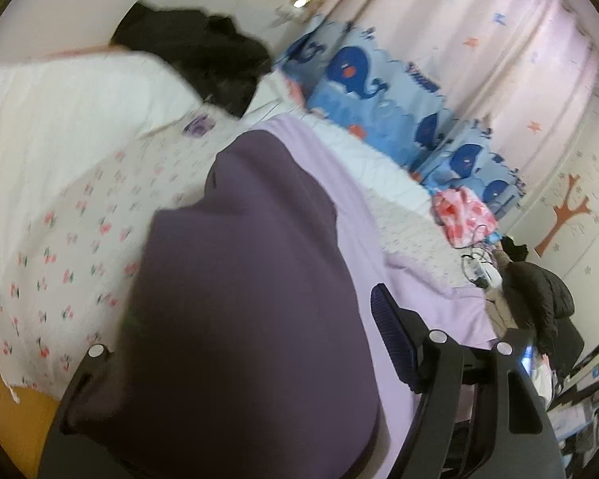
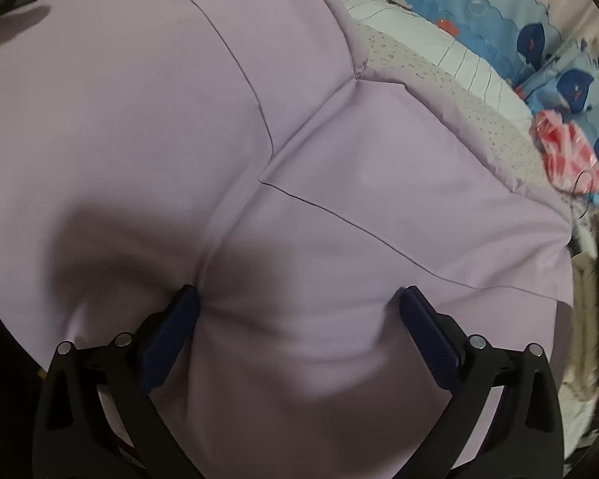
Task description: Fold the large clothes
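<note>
Across bed (image 1: 40, 127), lilac garment (image 2: 339, 199) lay spread flat, whale-print bedding (image 1: 363, 80) behind. Dark purple cloth (image 1: 239, 279) draped over left gripper (image 1: 259, 339), jaw state impossible to tell. Right gripper (image 2: 299, 307) pressed on lilac garment, jaws spread apart.

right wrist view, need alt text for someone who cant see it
The right gripper presses open-jawed into a lilac garment spread over a bed, fabric bulging between its dark blue fingers. Whale-print blue pillows and a crumpled red-and-pink item lie at the far right.
</note>
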{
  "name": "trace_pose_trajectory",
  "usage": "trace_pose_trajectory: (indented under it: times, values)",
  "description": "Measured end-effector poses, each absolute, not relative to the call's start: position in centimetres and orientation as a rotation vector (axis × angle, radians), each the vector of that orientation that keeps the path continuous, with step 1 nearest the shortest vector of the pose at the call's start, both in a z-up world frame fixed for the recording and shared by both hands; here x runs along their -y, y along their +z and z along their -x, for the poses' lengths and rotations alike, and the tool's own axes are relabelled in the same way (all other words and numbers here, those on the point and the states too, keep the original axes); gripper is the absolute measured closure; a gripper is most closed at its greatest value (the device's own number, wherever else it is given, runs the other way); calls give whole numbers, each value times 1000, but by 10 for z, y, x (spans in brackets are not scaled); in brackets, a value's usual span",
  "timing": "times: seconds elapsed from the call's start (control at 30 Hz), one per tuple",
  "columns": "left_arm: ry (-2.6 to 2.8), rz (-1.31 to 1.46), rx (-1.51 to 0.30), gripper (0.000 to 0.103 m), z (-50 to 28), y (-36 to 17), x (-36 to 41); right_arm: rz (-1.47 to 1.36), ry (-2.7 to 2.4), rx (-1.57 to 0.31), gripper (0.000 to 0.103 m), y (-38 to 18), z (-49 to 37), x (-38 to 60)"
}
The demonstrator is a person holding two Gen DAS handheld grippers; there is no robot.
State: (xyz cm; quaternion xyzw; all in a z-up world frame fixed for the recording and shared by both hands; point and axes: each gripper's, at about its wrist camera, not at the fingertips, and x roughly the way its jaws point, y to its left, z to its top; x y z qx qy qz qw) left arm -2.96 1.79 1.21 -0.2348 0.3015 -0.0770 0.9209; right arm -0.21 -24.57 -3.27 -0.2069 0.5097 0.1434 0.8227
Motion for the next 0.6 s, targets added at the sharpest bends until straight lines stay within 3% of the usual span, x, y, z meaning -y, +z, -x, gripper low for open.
trace_pose_trajectory:
  times: [0.1, 0.3, 0.6]
  values:
    - [-184, 435, -590, 33, 30, 34, 1, 278, 365, -1033, 6, -17, 2, 271]
    - [-230, 368, -550, 33, 33, 60, 37, -377, 583, -902, 6, 14, 17, 376]
    - [-486, 291, -487, 35, 37, 98, 140, -1148, 874, -666, 7, -1, 41, 510]
